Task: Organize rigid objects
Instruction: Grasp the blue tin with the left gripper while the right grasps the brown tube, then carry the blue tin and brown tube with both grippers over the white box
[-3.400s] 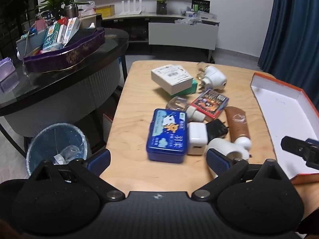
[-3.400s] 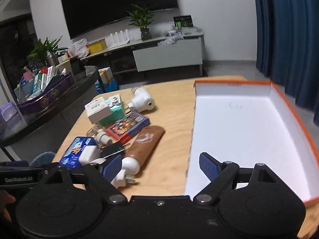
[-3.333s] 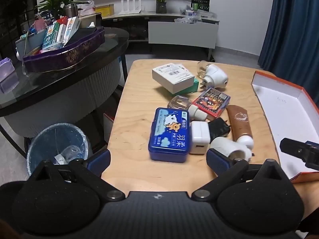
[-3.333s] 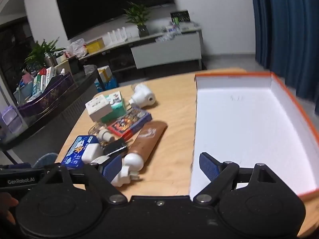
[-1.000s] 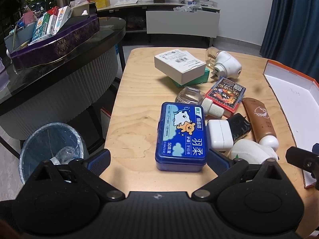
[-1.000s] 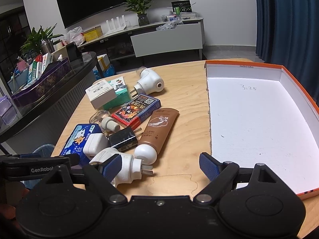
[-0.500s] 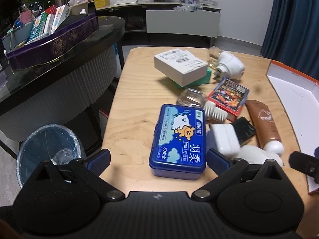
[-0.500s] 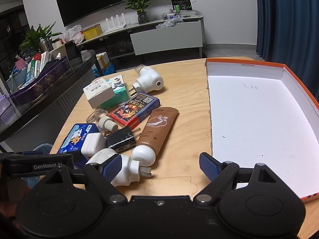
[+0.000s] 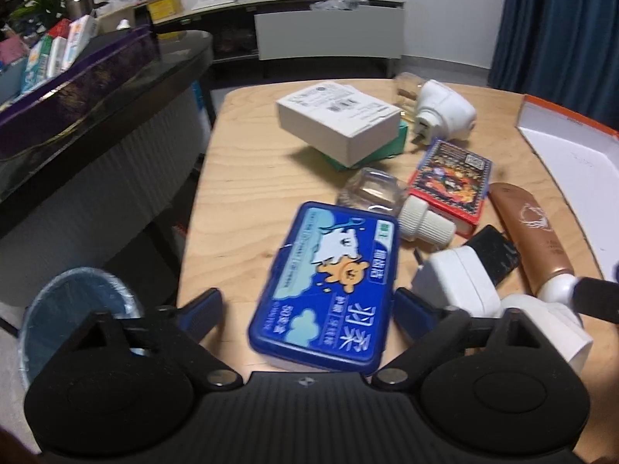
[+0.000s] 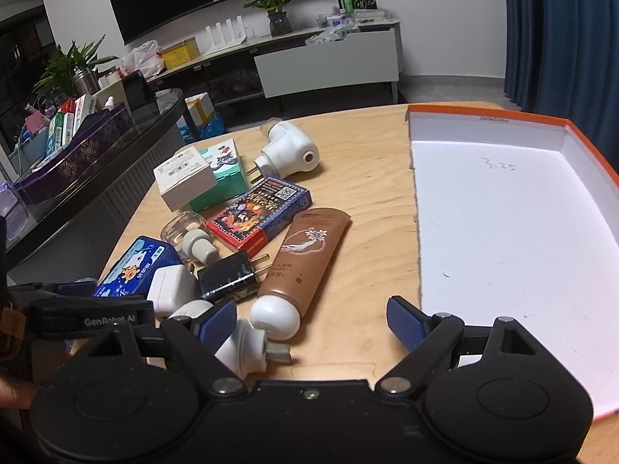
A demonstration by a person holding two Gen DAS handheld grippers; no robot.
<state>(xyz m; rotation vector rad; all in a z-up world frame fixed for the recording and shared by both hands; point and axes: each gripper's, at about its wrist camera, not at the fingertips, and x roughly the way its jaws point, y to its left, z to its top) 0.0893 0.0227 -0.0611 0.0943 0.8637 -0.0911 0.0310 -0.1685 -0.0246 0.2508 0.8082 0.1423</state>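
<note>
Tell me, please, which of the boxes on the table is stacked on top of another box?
The white cardboard box, at the far end. It rests on a green box, while the blue tin and the red card box lie flat on the table.

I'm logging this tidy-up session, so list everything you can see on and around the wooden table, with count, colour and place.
blue tin: 1, blue, near left of table, between left gripper fingers
white charger: 1, white, right of tin
black charger: 1, black, beside white charger
brown tube: 1, brown with white cap, centre
card box: 1, red and blue, above tube
clear bottle: 1, clear with ribbed white cap, beside card box
white box: 1, white, stacked on green box
plug-in devices: 2, white, one far, one near
tray: 1, orange rim, white inside, right side
bin: 1, blue, on floor left
left gripper: open
right gripper: open
</note>
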